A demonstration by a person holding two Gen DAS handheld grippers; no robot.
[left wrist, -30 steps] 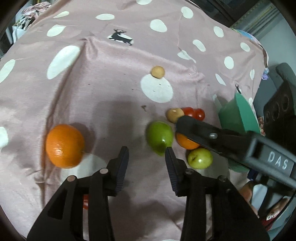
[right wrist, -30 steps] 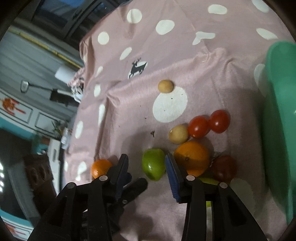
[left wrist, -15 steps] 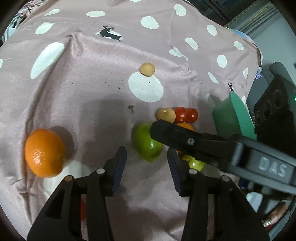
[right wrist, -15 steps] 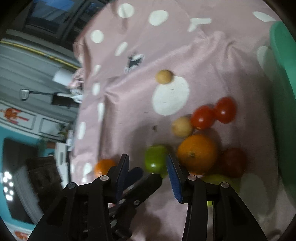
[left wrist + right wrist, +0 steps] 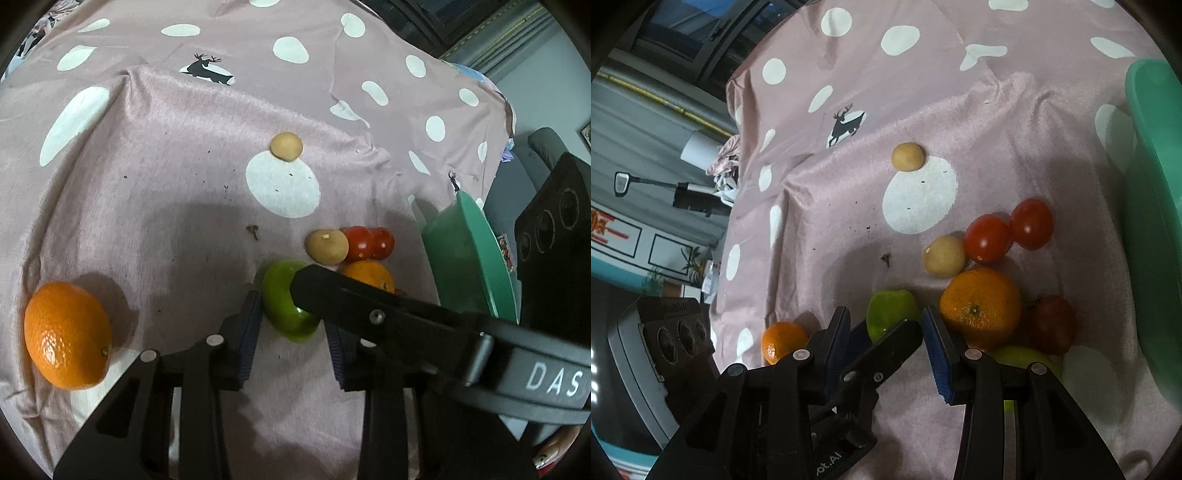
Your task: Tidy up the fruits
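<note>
Both fingers of my left gripper are closing around the green apple; my right finger, crossing from three o'clock, could knock it loose.

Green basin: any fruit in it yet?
Cannot tell. The green basin is cut off at the frame edge; the visible wall shows no fruit, and the green apple and the other fruit lie on the cloth.
</note>
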